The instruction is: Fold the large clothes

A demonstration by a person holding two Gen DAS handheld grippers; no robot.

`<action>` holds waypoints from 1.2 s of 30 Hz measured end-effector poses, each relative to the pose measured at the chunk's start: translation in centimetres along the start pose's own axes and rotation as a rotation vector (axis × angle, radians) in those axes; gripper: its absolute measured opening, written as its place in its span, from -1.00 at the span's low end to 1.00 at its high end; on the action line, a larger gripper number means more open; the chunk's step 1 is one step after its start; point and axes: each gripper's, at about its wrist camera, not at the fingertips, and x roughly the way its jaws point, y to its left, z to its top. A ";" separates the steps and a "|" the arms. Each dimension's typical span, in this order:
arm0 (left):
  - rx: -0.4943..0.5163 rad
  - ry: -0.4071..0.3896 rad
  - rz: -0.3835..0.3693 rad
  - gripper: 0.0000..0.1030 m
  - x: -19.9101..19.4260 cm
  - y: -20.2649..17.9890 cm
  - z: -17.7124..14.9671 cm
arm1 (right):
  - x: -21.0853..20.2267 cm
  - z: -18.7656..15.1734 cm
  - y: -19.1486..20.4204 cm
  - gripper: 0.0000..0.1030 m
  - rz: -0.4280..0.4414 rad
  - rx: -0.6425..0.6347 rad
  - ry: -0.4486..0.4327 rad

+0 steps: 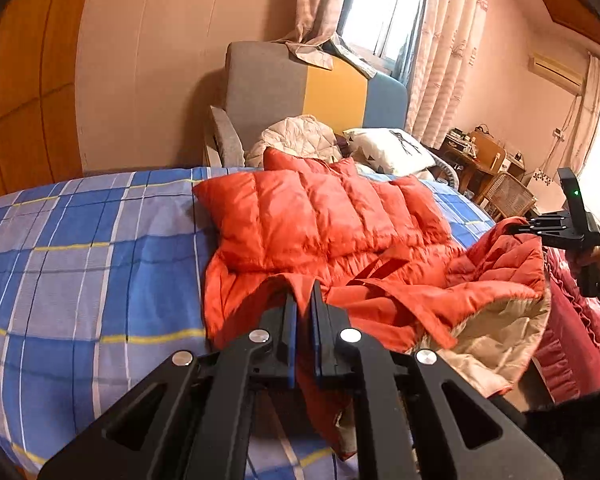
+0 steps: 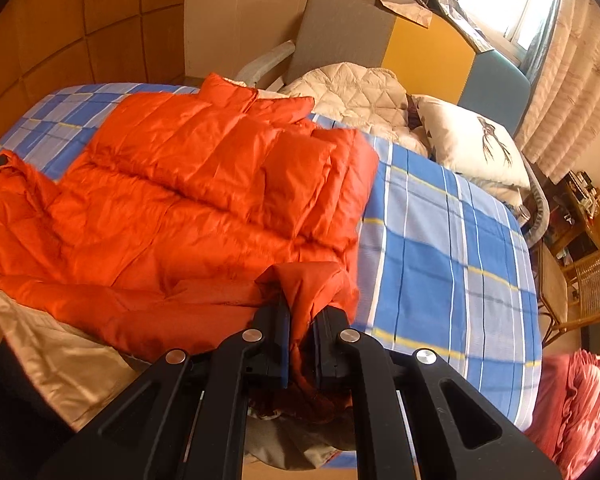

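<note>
Jaws of both grippers pinch orange jacket [image 1: 324, 220] hem.

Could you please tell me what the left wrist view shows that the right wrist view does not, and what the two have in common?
Only the left wrist view shows the air conditioner high on the wall and the right claw seen from outside, gripping the jacket's edge. Only the right wrist view shows the bed's right side, its checked sheet bare of the jacket. Both show the orange jacket on the bed, the white pillow, the chair, and each claw shut on jacket fabric.
</note>
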 end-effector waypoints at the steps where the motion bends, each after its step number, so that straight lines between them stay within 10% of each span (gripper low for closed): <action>1: -0.002 0.006 0.002 -0.90 0.6 0.1 0.5 | 0.5 0.6 -0.2 -0.85 0.001 0.004 0.003; 19: -0.152 0.185 0.163 -0.83 15.0 5.5 5.2 | 13.8 7.8 -2.0 -0.84 -0.018 0.111 0.156; 25: -0.198 0.144 0.118 -0.32 13.6 6.0 4.5 | 13.5 8.0 -2.6 -0.73 0.014 0.132 0.159; 27: -0.208 0.100 0.147 0.38 12.3 6.2 4.2 | 13.0 8.1 -3.2 -0.66 0.045 0.166 0.150; 36: -0.226 0.041 0.156 0.42 7.9 7.3 2.5 | 8.7 9.5 -5.4 0.41 0.084 0.286 0.018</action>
